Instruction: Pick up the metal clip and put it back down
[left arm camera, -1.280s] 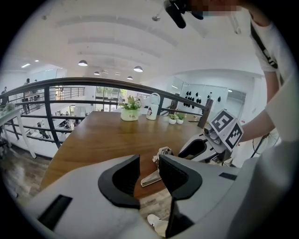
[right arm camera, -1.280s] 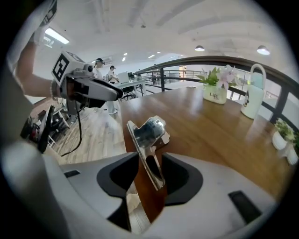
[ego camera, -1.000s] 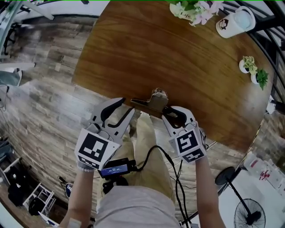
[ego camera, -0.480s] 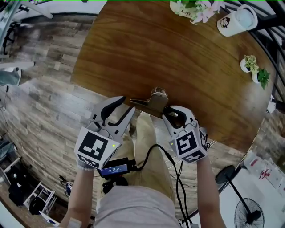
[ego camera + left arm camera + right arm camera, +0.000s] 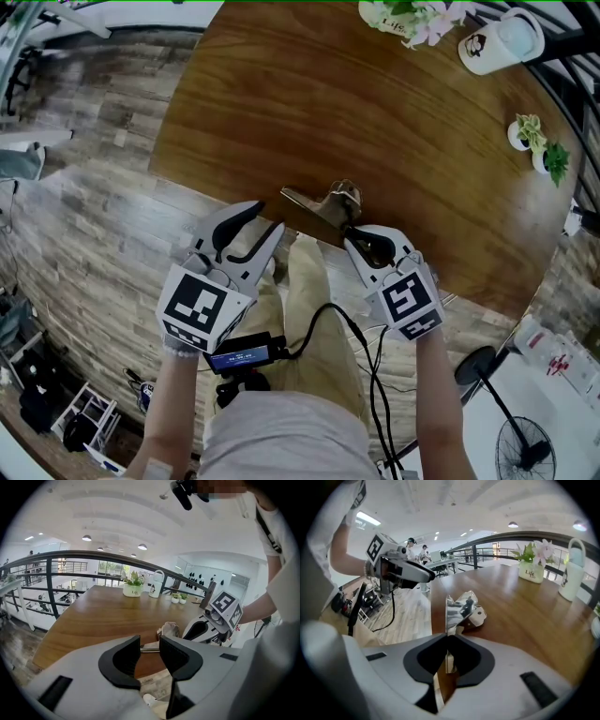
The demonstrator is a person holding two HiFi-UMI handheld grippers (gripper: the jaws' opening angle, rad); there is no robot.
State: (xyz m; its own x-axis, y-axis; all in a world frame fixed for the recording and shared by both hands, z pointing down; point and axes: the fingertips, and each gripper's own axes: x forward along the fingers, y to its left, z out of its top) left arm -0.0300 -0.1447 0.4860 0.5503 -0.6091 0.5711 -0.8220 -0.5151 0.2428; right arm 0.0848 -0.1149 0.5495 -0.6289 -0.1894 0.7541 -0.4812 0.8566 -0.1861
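The shiny metal clip (image 5: 323,214) sits at the near edge of the round wooden table (image 5: 375,122), its flat plate sticking out left. My right gripper (image 5: 354,234) comes at it from the near right; its jaws are closing and the pads pinch the clip's thin plate (image 5: 459,611) edge-on. In the right gripper view the right gripper (image 5: 447,637) has the plate squeezed between its black pads. My left gripper (image 5: 261,225) hangs off the table edge, left of the clip, open and holding nothing. From the left gripper (image 5: 150,644) the clip (image 5: 168,631) shows beyond the gap.
At the table's far side stand a flower pot (image 5: 408,19), a white jug (image 5: 497,42) and two small potted plants (image 5: 534,150). A dark railing runs along the far right. Wooden floor lies to the left, a standing fan (image 5: 525,450) at lower right. A cable hangs by my legs.
The right gripper's jaws have narrowed onto the clip. The clip has tipped, its left end now higher and further right. The left gripper has stayed still.
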